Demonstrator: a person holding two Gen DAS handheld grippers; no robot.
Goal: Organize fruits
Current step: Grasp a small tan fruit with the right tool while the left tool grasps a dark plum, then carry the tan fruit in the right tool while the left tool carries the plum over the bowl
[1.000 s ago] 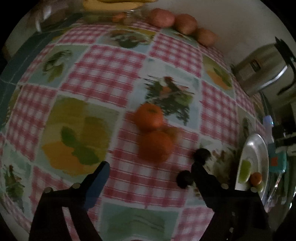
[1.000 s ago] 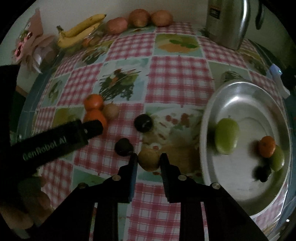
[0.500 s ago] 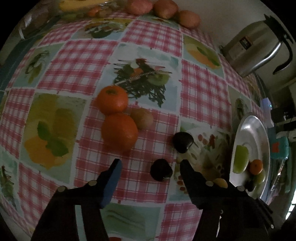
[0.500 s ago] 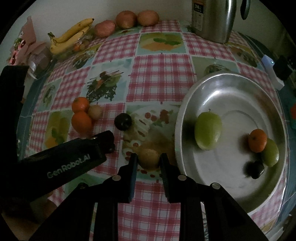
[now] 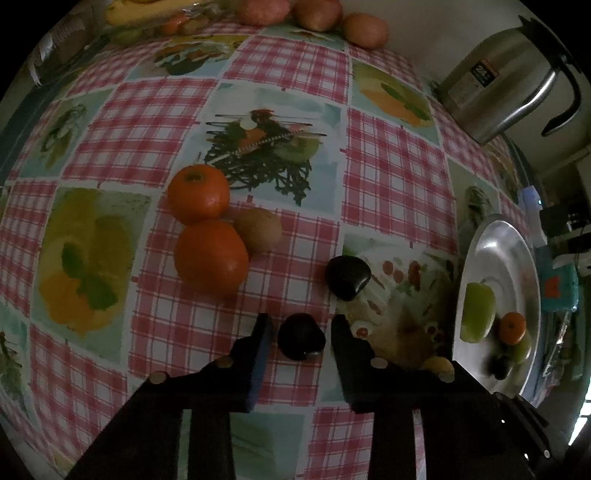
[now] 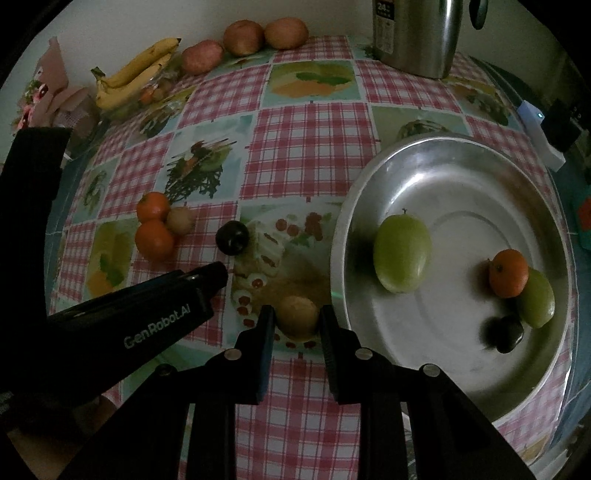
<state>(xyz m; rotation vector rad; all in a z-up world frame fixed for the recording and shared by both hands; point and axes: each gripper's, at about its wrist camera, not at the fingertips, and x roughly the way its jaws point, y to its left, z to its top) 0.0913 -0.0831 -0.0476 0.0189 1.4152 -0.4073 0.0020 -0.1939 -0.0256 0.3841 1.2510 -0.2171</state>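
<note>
A dark plum (image 5: 301,336) lies on the checked tablecloth between the fingers of my left gripper (image 5: 301,323). The jaws are closing, and a thin gap still shows on each side of the plum. Beyond it sit a second dark plum (image 5: 348,273), two oranges (image 5: 211,254) and a brown fruit (image 5: 258,230). My right gripper (image 6: 295,314) is shut on a yellow-brown fruit (image 6: 297,317), just left of the metal plate (image 6: 461,155). In the plate lie a green fruit (image 6: 402,253), an orange (image 6: 509,272), another green fruit (image 6: 537,302) and a dark plum (image 6: 504,334).
A steel kettle (image 6: 417,33) stands at the back right. Bananas (image 6: 136,74) and several apples (image 6: 243,37) line the far edge. A white device (image 6: 539,129) lies past the plate. The left gripper's black body (image 6: 147,325) crosses the lower left of the right wrist view.
My left gripper has shifted right, from in front of the oranges to the dark plum, and its jaws have narrowed around it. The right gripper carried its fruit closer to the plate.
</note>
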